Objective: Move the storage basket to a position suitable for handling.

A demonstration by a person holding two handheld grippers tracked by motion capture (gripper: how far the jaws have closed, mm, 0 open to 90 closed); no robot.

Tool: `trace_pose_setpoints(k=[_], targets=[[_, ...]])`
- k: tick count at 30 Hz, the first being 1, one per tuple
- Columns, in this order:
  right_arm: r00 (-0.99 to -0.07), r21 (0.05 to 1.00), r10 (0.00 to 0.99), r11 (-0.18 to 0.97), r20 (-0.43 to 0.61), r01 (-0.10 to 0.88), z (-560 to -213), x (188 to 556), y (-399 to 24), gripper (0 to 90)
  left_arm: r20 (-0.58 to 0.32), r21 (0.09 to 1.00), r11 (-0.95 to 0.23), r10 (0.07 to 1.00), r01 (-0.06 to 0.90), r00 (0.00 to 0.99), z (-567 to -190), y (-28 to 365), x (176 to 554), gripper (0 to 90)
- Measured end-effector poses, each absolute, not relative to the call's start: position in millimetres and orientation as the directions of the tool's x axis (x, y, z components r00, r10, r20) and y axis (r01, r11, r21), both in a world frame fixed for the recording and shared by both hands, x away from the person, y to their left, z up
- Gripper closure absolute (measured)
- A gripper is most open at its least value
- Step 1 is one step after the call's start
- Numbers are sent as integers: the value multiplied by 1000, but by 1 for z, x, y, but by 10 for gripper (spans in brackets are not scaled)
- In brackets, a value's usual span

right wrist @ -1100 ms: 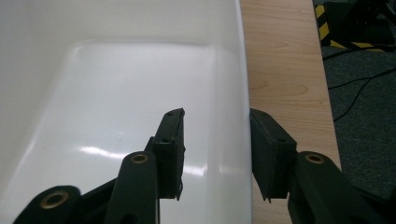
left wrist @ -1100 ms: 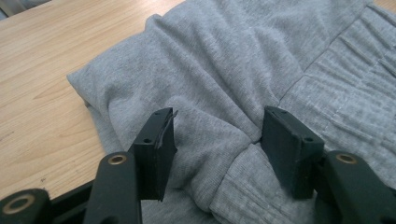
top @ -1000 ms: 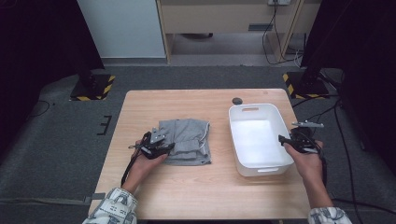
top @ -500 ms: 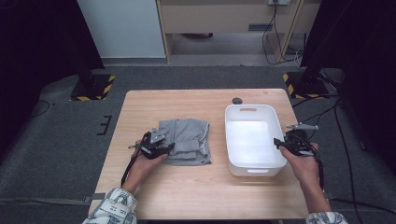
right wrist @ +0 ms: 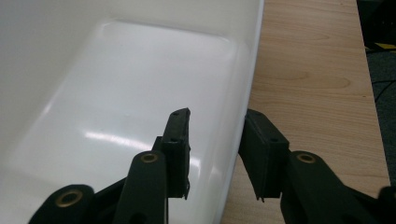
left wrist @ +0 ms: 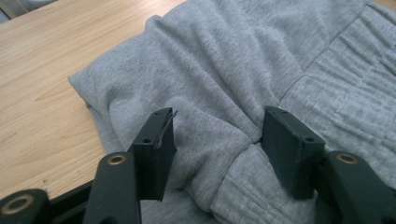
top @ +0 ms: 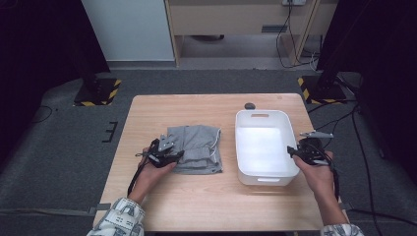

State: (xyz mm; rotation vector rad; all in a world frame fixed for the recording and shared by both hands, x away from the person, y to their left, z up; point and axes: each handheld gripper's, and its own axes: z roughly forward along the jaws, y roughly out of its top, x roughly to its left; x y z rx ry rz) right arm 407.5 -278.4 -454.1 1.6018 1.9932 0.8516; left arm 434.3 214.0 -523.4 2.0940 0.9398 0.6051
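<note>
Matt grey knit cloth (left wrist: 224,70), glossy white plastic tub (right wrist: 140,84), wooden table (top: 196,110).

Folded garment (top: 195,155) at left on the surface (top: 196,110), tub (top: 265,145) just right of it, small round object (top: 250,105) behind the tub

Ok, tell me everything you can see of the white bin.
The white bin is a glossy rectangular plastic tub with rounded corners and a slot handle at its far end. It stands upright and empty on the wooden table, right of the grey garment. The right gripper straddles its right rim, jaws just closing.
</note>
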Motion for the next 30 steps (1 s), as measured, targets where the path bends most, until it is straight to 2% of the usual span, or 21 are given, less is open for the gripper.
trace_pose_setpoints(k=[9, 12, 20, 22, 30], targets=[[-244, 712, 969, 147, 35, 687, -455, 408, -278, 603, 125, 781, -458, 780, 424, 614, -523, 213, 433, 428], [-246, 714, 968, 147, 37, 684, -458, 409, -281, 681, 123, 782, -457, 779, 423, 615, -523, 213, 433, 428], [-239, 723, 971, 148, 25, 675, -460, 415, -281, 725, 123, 780, -458, 779, 425, 614, -522, 213, 433, 429], [-232, 720, 972, 139, 31, 680, -460, 417, -283, 790, 126, 782, -459, 779, 421, 614, -523, 213, 432, 429], [-219, 719, 975, 131, 31, 682, -459, 421, -282, 809, 123, 783, -457, 779, 422, 615, -523, 215, 431, 429]])
